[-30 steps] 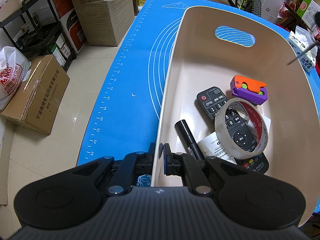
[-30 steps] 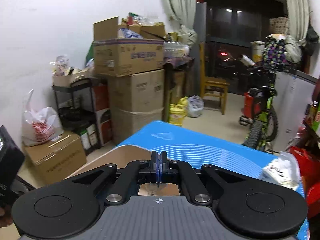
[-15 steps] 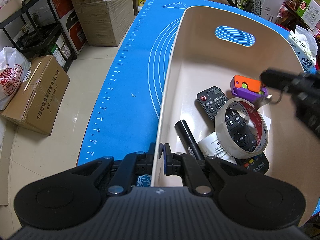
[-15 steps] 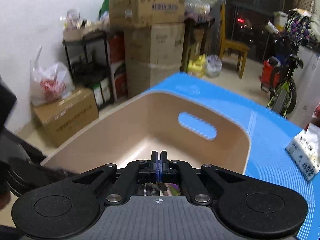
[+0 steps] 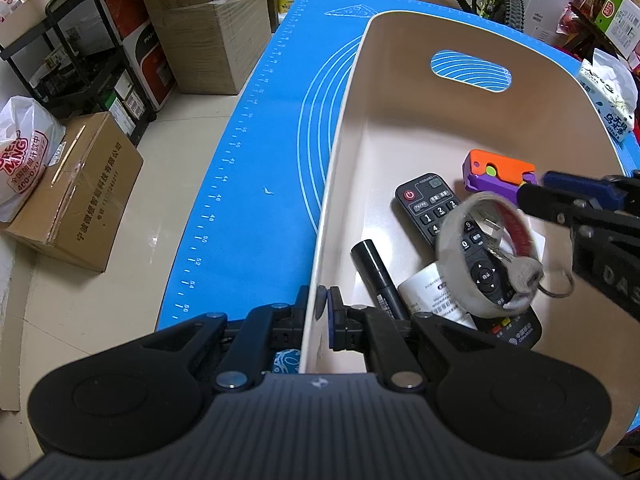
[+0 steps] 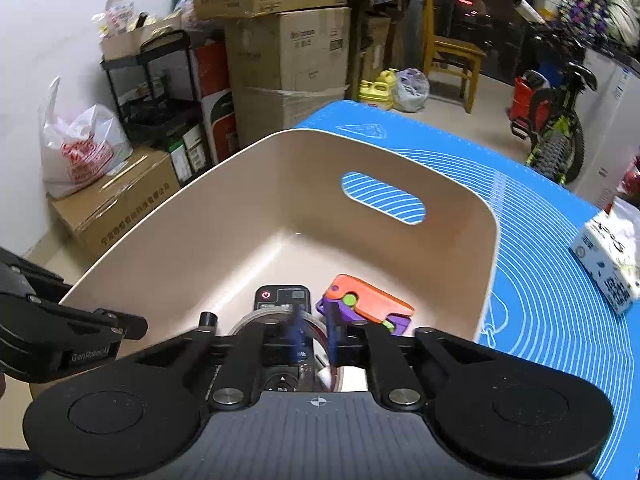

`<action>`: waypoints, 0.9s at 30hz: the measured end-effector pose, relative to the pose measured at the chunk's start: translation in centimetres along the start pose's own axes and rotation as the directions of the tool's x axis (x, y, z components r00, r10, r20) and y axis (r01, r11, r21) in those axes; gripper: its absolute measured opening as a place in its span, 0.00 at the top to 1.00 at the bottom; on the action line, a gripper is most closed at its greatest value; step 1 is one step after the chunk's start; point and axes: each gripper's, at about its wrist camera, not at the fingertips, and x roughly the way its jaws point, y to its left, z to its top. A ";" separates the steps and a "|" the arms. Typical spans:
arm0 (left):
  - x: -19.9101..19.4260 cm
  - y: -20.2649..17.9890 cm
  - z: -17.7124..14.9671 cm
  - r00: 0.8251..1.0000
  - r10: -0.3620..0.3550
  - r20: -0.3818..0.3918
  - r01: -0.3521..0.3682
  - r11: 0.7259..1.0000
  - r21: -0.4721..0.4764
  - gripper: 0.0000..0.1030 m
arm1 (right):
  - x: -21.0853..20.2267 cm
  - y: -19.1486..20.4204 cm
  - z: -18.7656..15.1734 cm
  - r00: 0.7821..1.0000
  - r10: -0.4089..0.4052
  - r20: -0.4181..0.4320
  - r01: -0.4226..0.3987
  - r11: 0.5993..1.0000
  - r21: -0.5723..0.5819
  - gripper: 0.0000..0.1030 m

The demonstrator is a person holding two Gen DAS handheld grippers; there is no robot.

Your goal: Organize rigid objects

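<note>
The left gripper (image 5: 322, 307) jaws clamp the bin (image 5: 472, 46) wall at 6 o'clock while the right gripper (image 6: 314, 326), jaws apart, lets keys (image 5: 516, 264) fall onto the tape (image 5: 460, 280); next, withdraw

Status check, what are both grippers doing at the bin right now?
Left gripper shut on beige bin rim. Right gripper open above the bin; key with ring falling over the tape roll and remote. Nothing blocking.

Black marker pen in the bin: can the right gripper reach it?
Probably yes: the right gripper hangs open above the beige plastic bin, and the black marker pen lies uncovered on its floor.
</note>
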 end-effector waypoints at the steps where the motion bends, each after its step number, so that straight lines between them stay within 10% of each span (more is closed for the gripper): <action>1: -0.1 -0.1 0.0 1.000 0.003 0.003 -0.003 1.000 0.003 0.90 | -0.4 -0.3 0.0 1.000 0.000 0.011 0.000 1.000 0.006 0.46; 5: -0.8 -0.6 -0.1 0.999 0.030 0.030 -0.031 0.999 0.018 0.81 | -2.0 -0.5 -0.3 0.999 -0.006 0.041 0.005 1.000 0.004 0.31; 7: -1.7 -1.0 -0.2 0.997 0.029 0.065 -0.031 0.999 0.026 0.46 | -3.0 -0.6 -0.5 0.998 -0.011 0.057 0.011 1.000 0.001 0.25; 10: -3.3 -2.0 -0.3 0.990 0.028 0.136 -0.034 0.999 0.040 0.27 | -5.0 -0.8 -0.8 0.995 -0.032 0.099 0.033 0.999 -0.009 0.12; 27: -10.3 -5.3 -3.6 0.962 0.039 0.269 -0.046 0.999 0.019 0.24 | -15.1 -4.7 -4.7 0.975 -0.113 0.193 0.089 0.988 0.129 0.02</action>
